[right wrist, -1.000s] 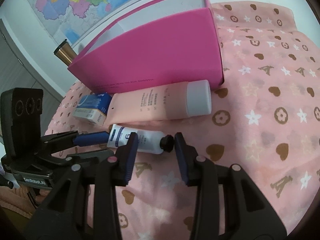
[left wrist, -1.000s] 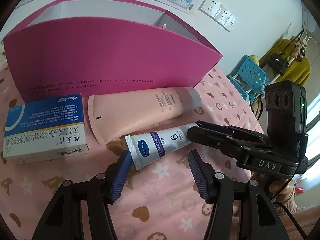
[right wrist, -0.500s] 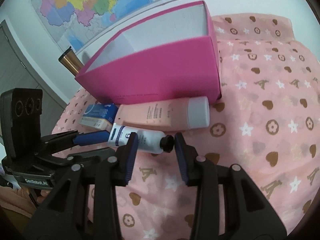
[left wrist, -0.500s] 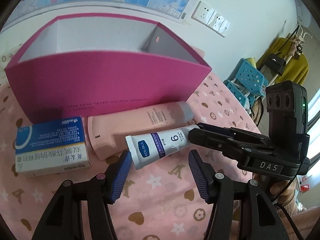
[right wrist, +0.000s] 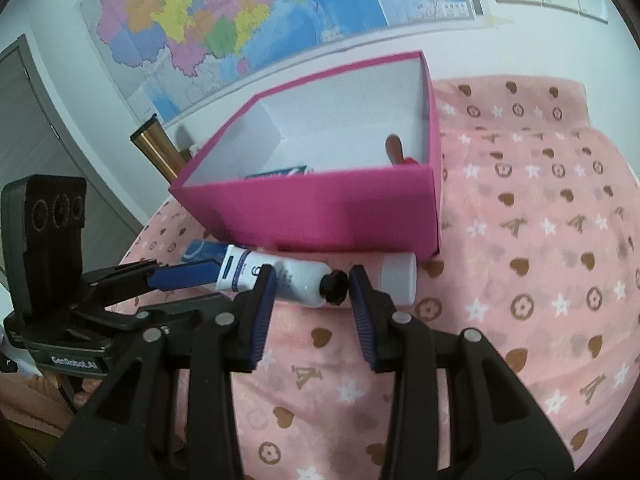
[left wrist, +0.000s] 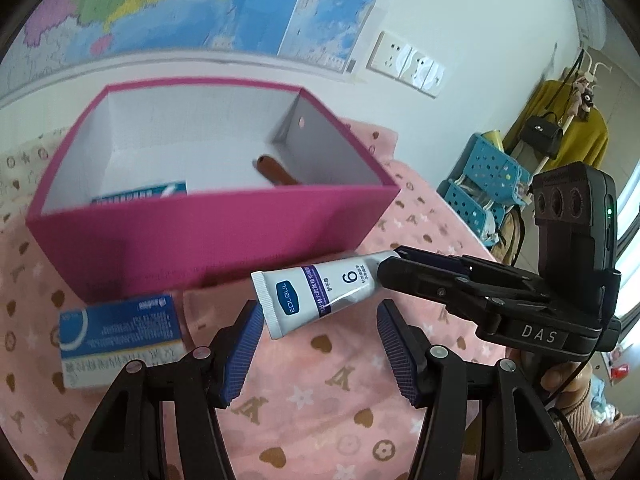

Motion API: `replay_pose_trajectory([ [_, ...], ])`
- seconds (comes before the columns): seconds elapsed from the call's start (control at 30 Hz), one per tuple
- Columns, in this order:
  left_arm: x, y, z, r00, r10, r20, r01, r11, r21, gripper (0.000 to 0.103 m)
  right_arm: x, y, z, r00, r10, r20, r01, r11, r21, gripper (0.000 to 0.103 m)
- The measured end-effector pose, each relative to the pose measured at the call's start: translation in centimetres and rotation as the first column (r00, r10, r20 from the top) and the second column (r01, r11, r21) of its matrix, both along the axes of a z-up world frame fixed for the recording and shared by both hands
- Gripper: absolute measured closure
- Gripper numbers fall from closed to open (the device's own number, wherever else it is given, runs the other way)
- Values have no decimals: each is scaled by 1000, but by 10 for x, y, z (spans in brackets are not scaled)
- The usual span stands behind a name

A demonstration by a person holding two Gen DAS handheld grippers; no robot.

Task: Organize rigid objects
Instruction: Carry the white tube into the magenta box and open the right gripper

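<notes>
A small white tube (left wrist: 316, 292) with a purple band and a black cap (right wrist: 335, 287) hangs above the pink cloth. My right gripper (right wrist: 310, 286) is shut on its cap end; in the left wrist view it comes in from the right (left wrist: 394, 266). My left gripper (left wrist: 318, 320) is open, and the tube's crimped flat end sits at its left fingertip (left wrist: 252, 320). Behind stands the open pink box (left wrist: 224, 236), with a blue-white carton (left wrist: 140, 194) and a brown stick-like item (left wrist: 276, 172) inside.
A blue-white medicine carton (left wrist: 120, 336) lies on the cloth at the left, in front of the box. A peach tube with a white cap (right wrist: 398, 280) lies along the box's front wall. A gold cylinder (right wrist: 156, 148) stands behind the box. Blue crates (left wrist: 484, 184) stand off the table's right edge.
Both grippers have risen together with the white tube, which has come up off the cloth. The view now looks over the box's front wall onto its inside.
</notes>
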State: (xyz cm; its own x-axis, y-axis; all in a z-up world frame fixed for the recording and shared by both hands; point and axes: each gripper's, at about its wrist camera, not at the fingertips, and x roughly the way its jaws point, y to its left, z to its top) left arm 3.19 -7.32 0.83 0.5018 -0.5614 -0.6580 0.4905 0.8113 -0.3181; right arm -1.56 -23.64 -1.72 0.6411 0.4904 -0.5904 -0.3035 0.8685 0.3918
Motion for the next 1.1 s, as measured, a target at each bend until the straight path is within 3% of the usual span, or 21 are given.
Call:
replay_pose_trajectory([
  [0.47, 8, -8, 31, 996, 10, 83, -9, 1000, -8, 43, 9, -6, 38, 995, -13, 96, 13, 1000, -8, 62],
  [1.1, 27, -16, 42, 993, 9, 115, -10, 1000, 13, 43, 30, -14, 53, 991, -24, 129, 24, 1000, -2, 62],
])
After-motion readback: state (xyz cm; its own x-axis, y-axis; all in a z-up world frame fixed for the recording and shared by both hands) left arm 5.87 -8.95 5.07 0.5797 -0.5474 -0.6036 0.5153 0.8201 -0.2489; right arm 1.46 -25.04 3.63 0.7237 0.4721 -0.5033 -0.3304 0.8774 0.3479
